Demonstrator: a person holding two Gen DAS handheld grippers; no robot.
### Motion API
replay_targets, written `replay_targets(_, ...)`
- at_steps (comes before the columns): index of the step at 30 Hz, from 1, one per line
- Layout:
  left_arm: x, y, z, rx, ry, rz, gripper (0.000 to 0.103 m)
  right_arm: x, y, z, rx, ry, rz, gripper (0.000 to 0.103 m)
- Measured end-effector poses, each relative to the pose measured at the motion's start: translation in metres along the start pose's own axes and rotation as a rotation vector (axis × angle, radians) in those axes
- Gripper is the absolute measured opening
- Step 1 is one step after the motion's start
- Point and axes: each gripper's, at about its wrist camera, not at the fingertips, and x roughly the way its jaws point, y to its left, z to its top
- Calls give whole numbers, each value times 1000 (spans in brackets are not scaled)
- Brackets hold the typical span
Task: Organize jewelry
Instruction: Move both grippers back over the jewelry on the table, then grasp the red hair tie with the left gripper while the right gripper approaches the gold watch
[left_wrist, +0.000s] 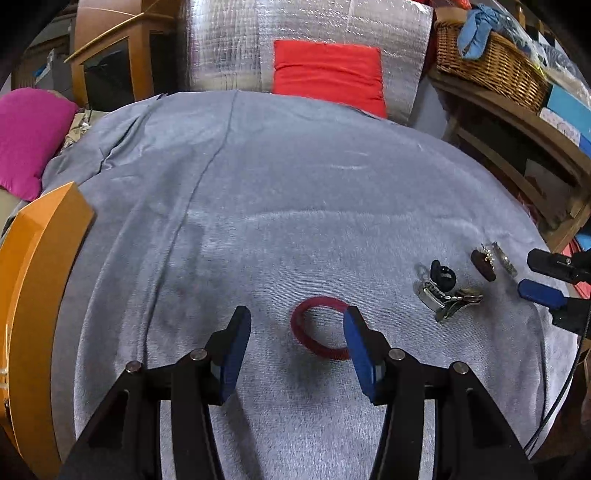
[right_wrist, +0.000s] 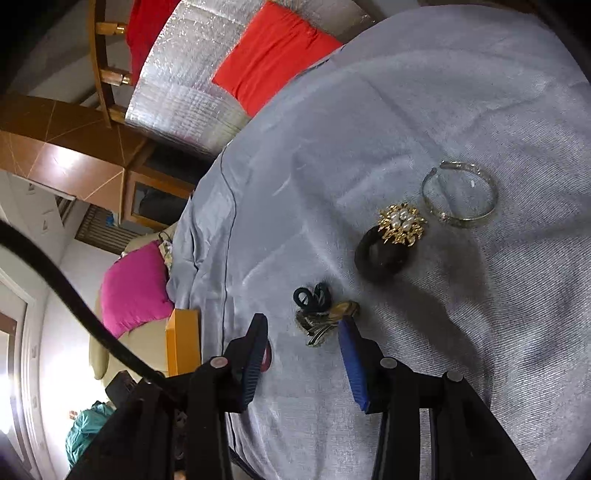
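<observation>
On the grey cloth (left_wrist: 295, 206) lies a red bangle (left_wrist: 314, 328). My left gripper (left_wrist: 295, 312) hovers over it, open, its right finger covering part of the ring. To the right sit a gold and silver clip (left_wrist: 448, 299), a small black hair tie (left_wrist: 441, 273), a dark hair tie with a brooch (left_wrist: 484, 264) and a silver bangle (left_wrist: 504, 258). My right gripper (right_wrist: 303, 325) is open with nothing pressed between its pads. The clip (right_wrist: 325, 321) and black hair tie (right_wrist: 312, 295) lie just past its tips. Farther off are the pearl brooch tie (right_wrist: 388, 247) and silver bangle (right_wrist: 460, 195).
An orange wooden box (left_wrist: 37, 295) stands at the cloth's left edge. A pink cushion (left_wrist: 29, 140) and a red cushion (left_wrist: 328, 77) lie beyond the far edge. A wooden shelf with a wicker basket (left_wrist: 491, 62) stands at the right. A black cable (right_wrist: 74, 295) hangs near the right gripper.
</observation>
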Motion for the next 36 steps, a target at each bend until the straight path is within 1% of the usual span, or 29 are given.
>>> replay_targets(3,8,-2,2,4,18,9,53,6,0,-2,0,28,-23,43)
replay_targets(8,11,-4,0,-14,32,-1,53,7,2,-5,-3,22,-41,43)
replay_targets(13,9,-15,-4,28,38,33,54,11,0,-10,8,44,-47,43)
replay_targets(16,9,-14,-7,19,47,38,60,15,1,-13,16,51,-45,43)
replay_targets(21,5,-9,-11,26,48,38,61,28,2,-16,49,71,-39,43)
replay_targets(23,5,-7,-12,25,55,34,61,33,3,-17,55,74,-35,44)
replay_targets(30,8,3,-13,9,74,1,61,46,4,-14,78,59,-59,43)
replay_targets(31,8,4,-13,6,76,-5,61,48,1,-12,93,56,-65,43)
replay_targets(32,9,5,-13,5,79,-10,61,49,-2,-11,106,57,-67,40)
replay_targets(36,16,5,-11,18,98,-45,61,56,-14,-4,180,59,-54,38)
